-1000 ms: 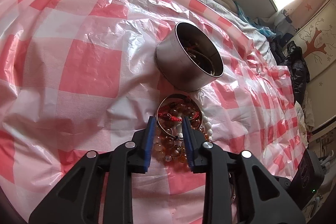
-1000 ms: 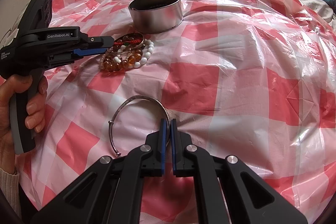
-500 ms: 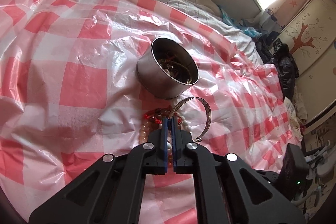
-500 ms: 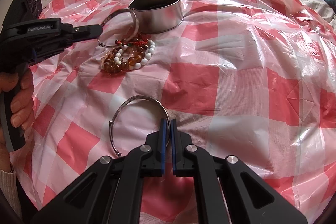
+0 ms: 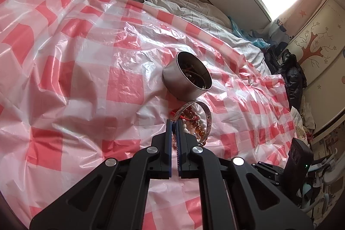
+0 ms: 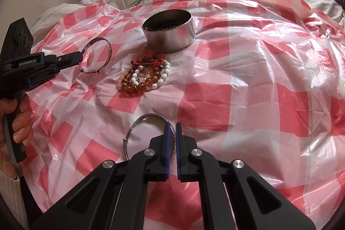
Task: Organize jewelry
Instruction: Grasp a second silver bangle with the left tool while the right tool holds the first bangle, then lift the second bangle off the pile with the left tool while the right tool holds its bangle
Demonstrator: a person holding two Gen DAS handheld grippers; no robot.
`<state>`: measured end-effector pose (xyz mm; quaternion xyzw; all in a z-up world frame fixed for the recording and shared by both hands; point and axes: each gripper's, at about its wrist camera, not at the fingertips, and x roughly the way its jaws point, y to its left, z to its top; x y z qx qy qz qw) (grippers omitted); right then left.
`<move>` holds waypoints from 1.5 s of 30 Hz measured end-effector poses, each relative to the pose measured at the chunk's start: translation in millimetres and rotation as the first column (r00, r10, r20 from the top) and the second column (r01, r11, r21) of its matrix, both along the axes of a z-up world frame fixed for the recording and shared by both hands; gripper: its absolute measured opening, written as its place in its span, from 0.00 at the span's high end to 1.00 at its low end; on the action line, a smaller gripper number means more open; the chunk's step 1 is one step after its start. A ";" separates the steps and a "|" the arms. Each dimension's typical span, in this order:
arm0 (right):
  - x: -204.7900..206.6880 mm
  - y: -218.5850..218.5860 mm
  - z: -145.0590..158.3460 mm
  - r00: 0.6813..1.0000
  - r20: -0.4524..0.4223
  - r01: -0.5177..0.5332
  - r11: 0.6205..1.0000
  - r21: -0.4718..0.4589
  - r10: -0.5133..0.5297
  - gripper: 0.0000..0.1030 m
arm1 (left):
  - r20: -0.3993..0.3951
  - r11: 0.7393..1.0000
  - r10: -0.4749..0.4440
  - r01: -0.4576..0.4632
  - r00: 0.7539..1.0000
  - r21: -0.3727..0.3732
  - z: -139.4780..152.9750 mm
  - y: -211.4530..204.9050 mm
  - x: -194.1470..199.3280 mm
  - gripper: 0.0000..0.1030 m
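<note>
while the left gripper lifts an engraved bangle pinched tight, the right gripper clamps a plain bangle.

Matte black plastic handheld grippers, blue-lined inside the fingers

The left gripper carries white "GenRobot.AI" lettering and a grey-backed handle; the bare-skinned left hand below that lettering wears a cream ribbed cuff. Round silver screws stud the right gripper.

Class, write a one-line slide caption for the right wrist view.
Left gripper lifts a silver bangle beside the metal tin; right gripper pinches a second bangle.
</note>
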<state>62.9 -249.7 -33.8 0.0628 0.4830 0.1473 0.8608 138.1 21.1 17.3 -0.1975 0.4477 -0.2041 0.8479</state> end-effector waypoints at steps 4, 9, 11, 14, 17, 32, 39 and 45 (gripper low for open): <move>2.9 1.3 -5.6 1.000 -0.007 0.003 1.000 -0.017 -0.003 0.66 | -0.008 1.000 -0.008 0.008 1.000 0.008 -3.0 -1.3 1.1 0.97; 2.8 13.0 -9.2 0.999 -0.005 -0.044 0.997 -0.058 0.044 0.67 | -0.040 0.999 0.010 -0.009 0.999 0.034 -13.2 1.4 5.9 0.97; 0.6 19.1 -10.7 0.998 0.005 -0.059 0.992 -0.110 0.059 0.79 | -0.038 0.999 0.009 -0.007 0.999 0.035 -13.6 1.2 6.5 0.97; -3.3 20.5 -5.7 0.997 0.040 -0.060 0.991 -0.123 0.066 0.95 | -0.034 0.999 0.008 -0.007 0.999 0.036 -14.9 0.7 7.6 0.97; -5.4 17.6 2.5 0.995 0.082 -0.045 0.993 -0.110 0.054 0.95 | -0.034 0.999 0.008 -0.007 0.999 0.035 -14.6 0.1 7.9 0.97; -1.4 12.8 6.9 0.994 0.105 -0.019 0.996 -0.083 0.028 0.95 | -0.030 0.999 -0.013 0.014 0.999 0.029 -11.4 -8.6 9.8 0.96; -1.8 11.9 9.3 0.993 0.113 -0.016 0.997 -0.075 0.024 0.95 | -0.046 0.999 -0.028 0.030 0.999 0.041 -14.2 -10.8 10.9 0.96; -1.9 12.9 10.3 0.994 0.110 -0.017 0.997 -0.076 0.025 0.95 | -0.127 0.998 -0.026 0.033 0.992 0.056 -31.8 -10.9 16.3 0.94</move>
